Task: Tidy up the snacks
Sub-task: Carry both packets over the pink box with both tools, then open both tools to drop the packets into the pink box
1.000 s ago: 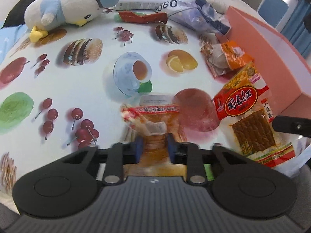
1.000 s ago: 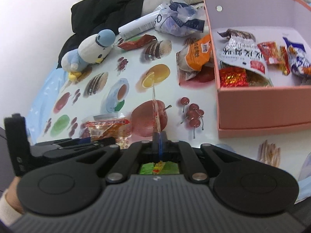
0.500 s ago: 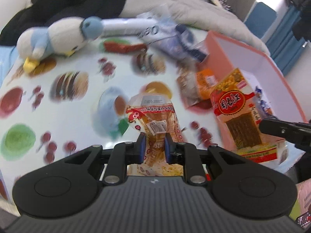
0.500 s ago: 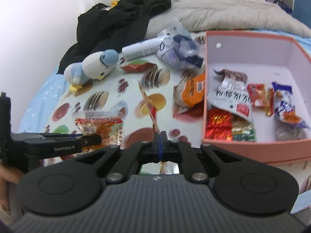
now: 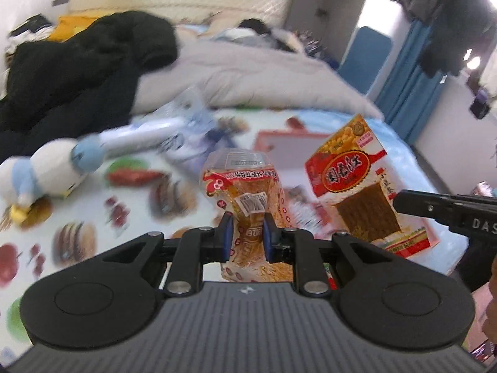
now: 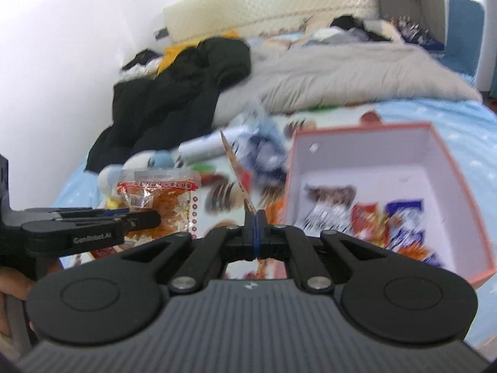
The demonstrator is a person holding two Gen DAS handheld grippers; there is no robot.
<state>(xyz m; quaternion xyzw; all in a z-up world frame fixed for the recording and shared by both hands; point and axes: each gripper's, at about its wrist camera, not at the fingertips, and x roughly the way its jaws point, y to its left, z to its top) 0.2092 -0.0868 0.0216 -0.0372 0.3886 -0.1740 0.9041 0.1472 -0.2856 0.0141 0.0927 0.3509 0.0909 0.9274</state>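
My left gripper [image 5: 248, 228] is shut on an orange noodle-snack packet [image 5: 245, 192], lifted above the bed; the same orange noodle-snack packet [image 6: 155, 199] and left gripper [image 6: 149, 217] show at the left of the right wrist view. My right gripper [image 6: 254, 217] is shut on a flat red tofu-strip packet [image 6: 239, 175], seen edge-on there. In the left wrist view that red tofu-strip packet [image 5: 357, 180] hangs face-on at the right, held by the right gripper [image 5: 400, 200]. The pink box [image 6: 459, 186] sits below right, with several snacks inside.
A plush penguin [image 5: 46, 174], a white tube [image 5: 136, 136], a blue-white bag [image 6: 264, 152] and a red packet [image 5: 133, 177] lie on the fruit-print sheet [image 5: 74, 242]. A black coat [image 5: 71, 71] and grey duvet [image 5: 248, 80] lie behind. A hand [image 6: 12, 283] shows at the left edge.
Both grippers have risen with their packets, so the bed surface sits lower and farther in view. The pink box has come further into view under the right gripper.
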